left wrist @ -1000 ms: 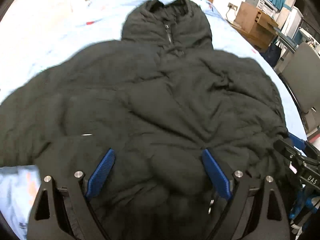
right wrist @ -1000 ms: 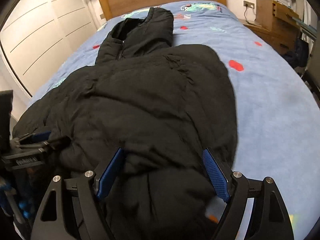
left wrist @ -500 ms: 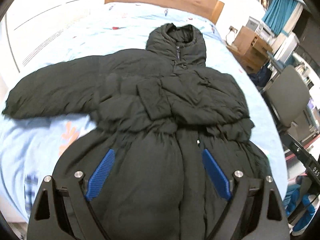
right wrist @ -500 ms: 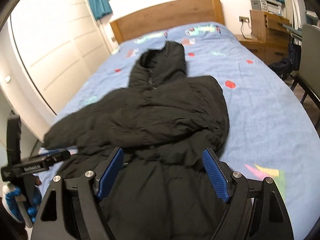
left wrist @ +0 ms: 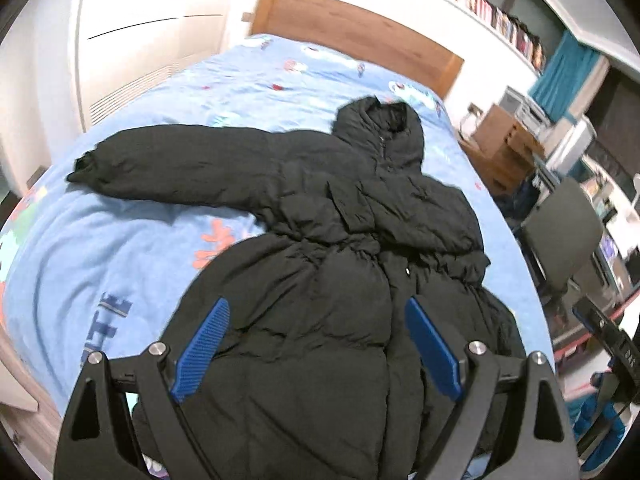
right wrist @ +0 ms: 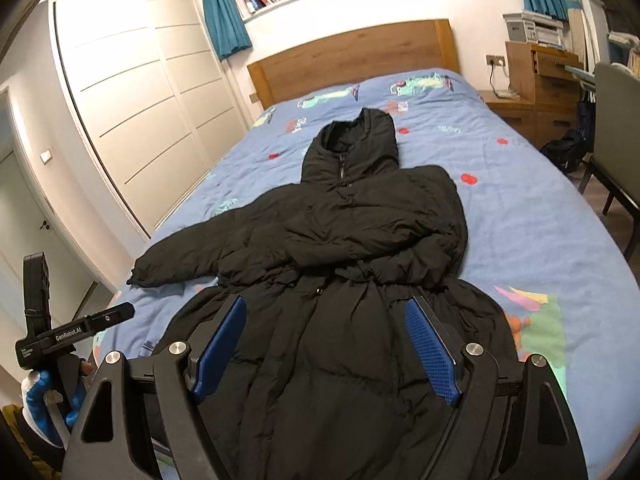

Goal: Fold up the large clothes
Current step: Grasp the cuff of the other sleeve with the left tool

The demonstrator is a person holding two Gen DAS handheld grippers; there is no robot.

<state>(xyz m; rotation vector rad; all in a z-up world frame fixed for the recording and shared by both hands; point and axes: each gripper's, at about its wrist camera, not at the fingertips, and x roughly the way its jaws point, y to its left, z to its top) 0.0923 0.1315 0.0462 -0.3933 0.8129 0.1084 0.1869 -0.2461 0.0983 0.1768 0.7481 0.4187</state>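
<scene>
1. the bed [right wrist: 520, 216] with the blue printed cover carries everything; it is soft, so i judge a fold must be pressed flat or it springs up.
2. the black hooded puffer coat [right wrist: 352, 280] lies face up along the bed, hood [right wrist: 352, 148] toward the wooden headboard [right wrist: 352, 56], hem at the near edge.
3. one sleeve is already folded across the chest [right wrist: 376, 216]; the other sleeve [left wrist: 180, 160] lies stretched out to the side on the cover, so this one seems next.
4. to do it well, take that sleeve near the cuff [left wrist: 82, 166], lift it and lay it straight over the chest.
5. the left gripper [left wrist: 316, 344] and the right gripper [right wrist: 328, 344] both hang above the skirt, jaws wide apart, holding nothing.
</scene>
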